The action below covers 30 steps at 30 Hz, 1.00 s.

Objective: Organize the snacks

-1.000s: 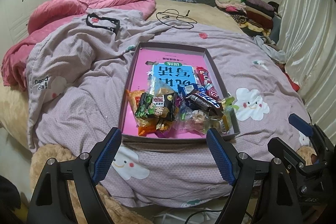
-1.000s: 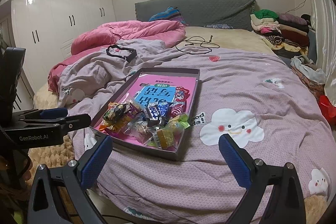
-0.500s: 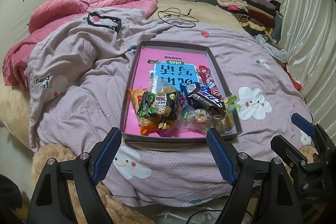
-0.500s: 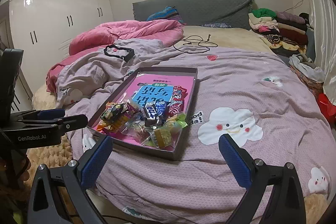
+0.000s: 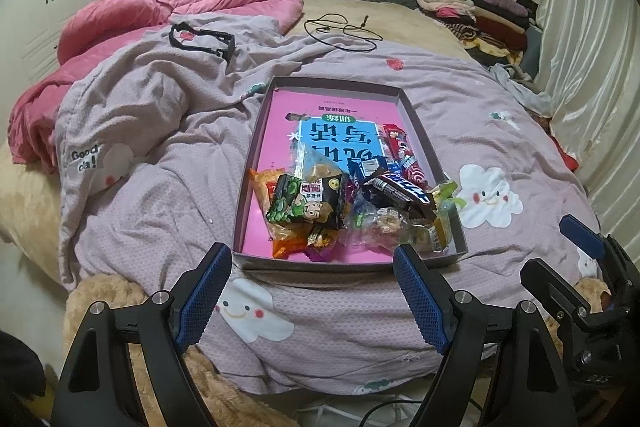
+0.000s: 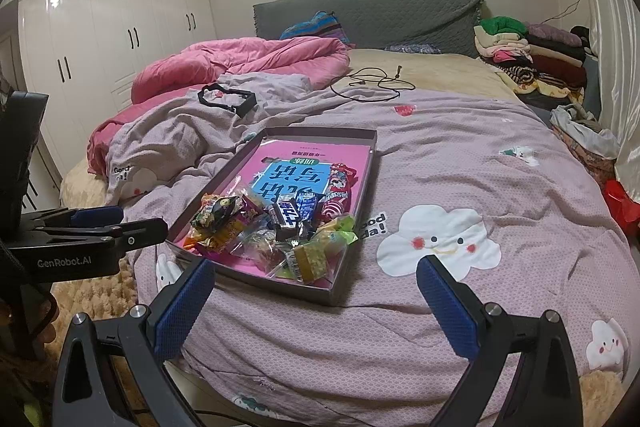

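A shallow grey tray (image 5: 336, 83) with a pink and blue printed sheet inside lies on the purple bedspread (image 5: 160, 211). Several snack packs are heaped at its near end: a green and black pack (image 5: 304, 203), a dark chocolate bar (image 5: 400, 191), a long red pack (image 5: 400, 151) and clear-wrapped sweets (image 5: 384, 227). My left gripper (image 5: 310, 259) hovers open just short of the tray's near wall, holding nothing. My right gripper (image 6: 316, 267) is open and empty too, to the right of the tray (image 6: 372, 163) and its snack heap (image 6: 280, 227). Each gripper shows in the other's view: right gripper (image 5: 560, 255), left gripper (image 6: 140, 221).
A pink quilt (image 5: 160, 7) is bunched at the back left. A black plastic frame (image 5: 200, 41) and a black cable (image 5: 344, 31) lie beyond the tray. Folded clothes (image 5: 472, 7) are stacked at the back right, by a curtain (image 5: 580, 67). A beige plush blanket (image 5: 104, 291) hangs at the bed's near edge.
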Each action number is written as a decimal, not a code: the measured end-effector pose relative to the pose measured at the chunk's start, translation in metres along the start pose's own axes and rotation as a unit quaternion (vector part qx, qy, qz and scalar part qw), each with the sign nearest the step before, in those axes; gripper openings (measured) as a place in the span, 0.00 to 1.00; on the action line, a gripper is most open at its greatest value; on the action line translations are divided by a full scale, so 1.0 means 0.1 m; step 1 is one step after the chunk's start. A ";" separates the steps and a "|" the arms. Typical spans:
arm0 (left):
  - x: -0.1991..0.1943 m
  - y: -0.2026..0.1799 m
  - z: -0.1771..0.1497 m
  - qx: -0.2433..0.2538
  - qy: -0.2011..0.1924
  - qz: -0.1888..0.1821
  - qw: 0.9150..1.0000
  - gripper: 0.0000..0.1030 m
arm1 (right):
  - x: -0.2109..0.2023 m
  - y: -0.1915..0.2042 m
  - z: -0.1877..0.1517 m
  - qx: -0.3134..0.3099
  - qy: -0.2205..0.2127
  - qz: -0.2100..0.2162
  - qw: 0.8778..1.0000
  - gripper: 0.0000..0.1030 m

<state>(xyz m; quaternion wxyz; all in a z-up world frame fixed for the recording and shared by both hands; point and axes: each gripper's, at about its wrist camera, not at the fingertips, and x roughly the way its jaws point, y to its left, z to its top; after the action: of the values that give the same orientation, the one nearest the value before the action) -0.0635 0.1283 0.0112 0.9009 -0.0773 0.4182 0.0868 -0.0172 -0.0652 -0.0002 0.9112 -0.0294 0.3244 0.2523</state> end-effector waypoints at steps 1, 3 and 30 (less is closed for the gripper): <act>0.00 0.00 0.00 0.000 0.000 0.001 1.000 0.81 | 0.00 0.00 0.00 0.000 0.000 0.000 1.000 0.99; 0.00 0.00 0.00 0.000 0.001 0.002 1.000 0.81 | 0.01 0.00 0.00 -0.001 0.001 0.000 1.000 0.99; 0.15 0.11 0.02 -0.002 0.015 0.041 0.999 0.81 | 0.07 -0.07 -0.01 0.008 0.004 -0.009 1.000 0.99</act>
<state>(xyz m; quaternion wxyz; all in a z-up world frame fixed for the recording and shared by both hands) -0.0546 0.1411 0.0000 0.8902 -0.0635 0.4339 0.1232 -0.0097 -0.0685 -0.0061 0.9125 -0.0259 0.3296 0.2409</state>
